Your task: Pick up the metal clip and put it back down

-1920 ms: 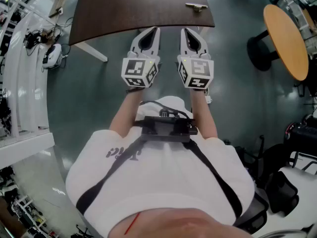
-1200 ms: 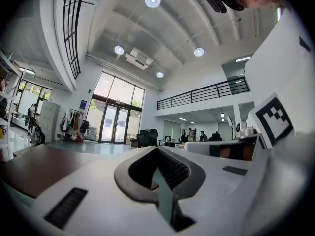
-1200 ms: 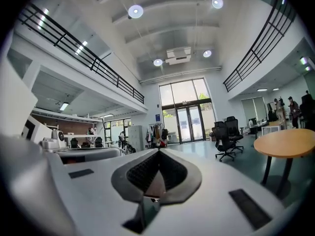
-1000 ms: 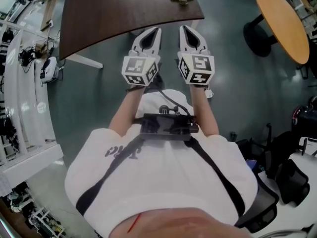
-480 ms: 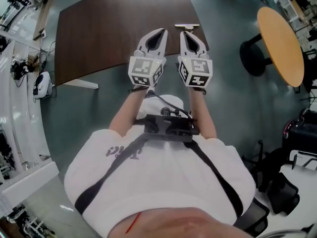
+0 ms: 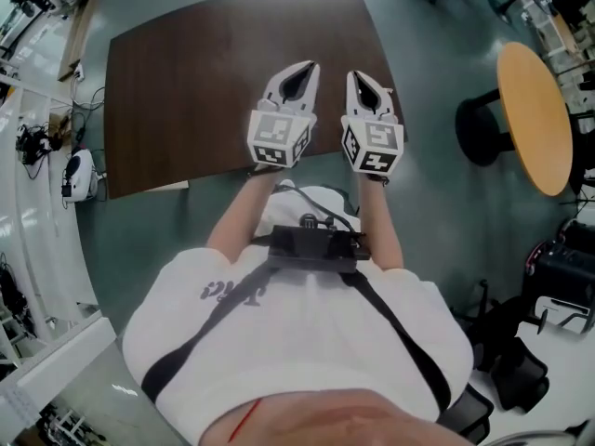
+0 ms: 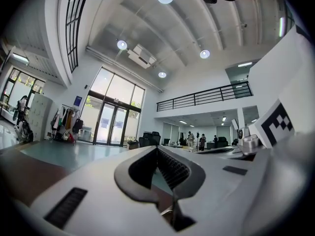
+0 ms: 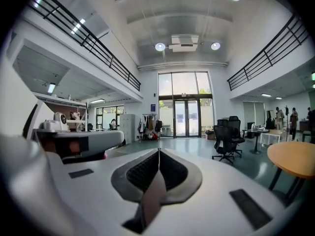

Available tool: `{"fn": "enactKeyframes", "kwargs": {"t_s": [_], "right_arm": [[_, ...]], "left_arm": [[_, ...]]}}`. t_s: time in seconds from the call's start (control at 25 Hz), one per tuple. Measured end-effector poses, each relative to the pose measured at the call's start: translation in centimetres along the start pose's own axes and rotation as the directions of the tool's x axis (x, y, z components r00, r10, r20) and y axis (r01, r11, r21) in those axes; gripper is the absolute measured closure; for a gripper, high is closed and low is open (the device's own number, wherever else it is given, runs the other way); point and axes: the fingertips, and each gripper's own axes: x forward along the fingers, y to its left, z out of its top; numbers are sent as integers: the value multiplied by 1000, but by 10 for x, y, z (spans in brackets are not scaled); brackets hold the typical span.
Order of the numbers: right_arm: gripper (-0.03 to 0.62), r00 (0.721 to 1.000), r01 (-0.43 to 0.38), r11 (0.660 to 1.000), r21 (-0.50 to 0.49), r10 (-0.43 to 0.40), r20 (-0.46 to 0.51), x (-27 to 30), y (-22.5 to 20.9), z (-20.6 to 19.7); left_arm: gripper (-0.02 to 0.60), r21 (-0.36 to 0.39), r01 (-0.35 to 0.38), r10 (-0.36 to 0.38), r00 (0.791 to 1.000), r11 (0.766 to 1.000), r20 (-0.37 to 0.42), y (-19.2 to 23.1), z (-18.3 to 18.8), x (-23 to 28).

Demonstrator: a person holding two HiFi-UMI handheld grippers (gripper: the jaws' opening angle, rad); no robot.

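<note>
The dark brown table lies under both grippers in the head view. My left gripper and right gripper are held side by side over the table's near right part, both shut with nothing between the jaws. No metal clip shows in any view; the spot under the right gripper is hidden. In the left gripper view, the left gripper points level into the hall with its jaws meeting in a thin line. The right gripper view shows the right gripper the same way, jaws pressed together and empty.
A round orange table on a black base stands to the right. White shelving runs along the left, with a white device and cables on the floor beside it. An office chair stands ahead on the right.
The person has stepped up to the table, so the grippers now hang over its top instead of short of its edge. The clip, seen ahead of the right gripper earlier, no longer shows.
</note>
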Motion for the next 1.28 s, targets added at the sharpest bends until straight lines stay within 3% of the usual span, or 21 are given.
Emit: {"fn": "enactKeyframes", "kwargs": {"t_s": [0.28, 0.52, 0.68, 0.84, 1.12, 1.28], "right_arm": [[586, 988, 71, 995, 72, -60, -144, 23, -58, -63], [586, 957, 123, 986, 112, -88, -278, 40, -110, -130], [586, 916, 184, 973, 143, -116, -384, 45, -147, -182], [586, 863, 233, 966, 109, -154, -482, 55, -173, -223], [585, 759, 253, 964, 83, -144, -635, 49, -201, -295], [491, 742, 237, 968, 89, -121, -660, 68, -217, -322]], "left_arm": [[568, -47, 96, -101, 988, 994, -121, -11, -57, 62], [568, -98, 163, -182, 953, 982, -243, -24, -126, 110], [568, -138, 185, -220, 926, 973, -308, -35, -173, 138], [568, -164, 222, -268, 892, 961, -363, -42, -215, 160], [568, -255, 217, -319, 816, 942, -482, -54, -292, 175], [568, -244, 221, -318, 802, 944, -506, -50, -320, 194]]}}
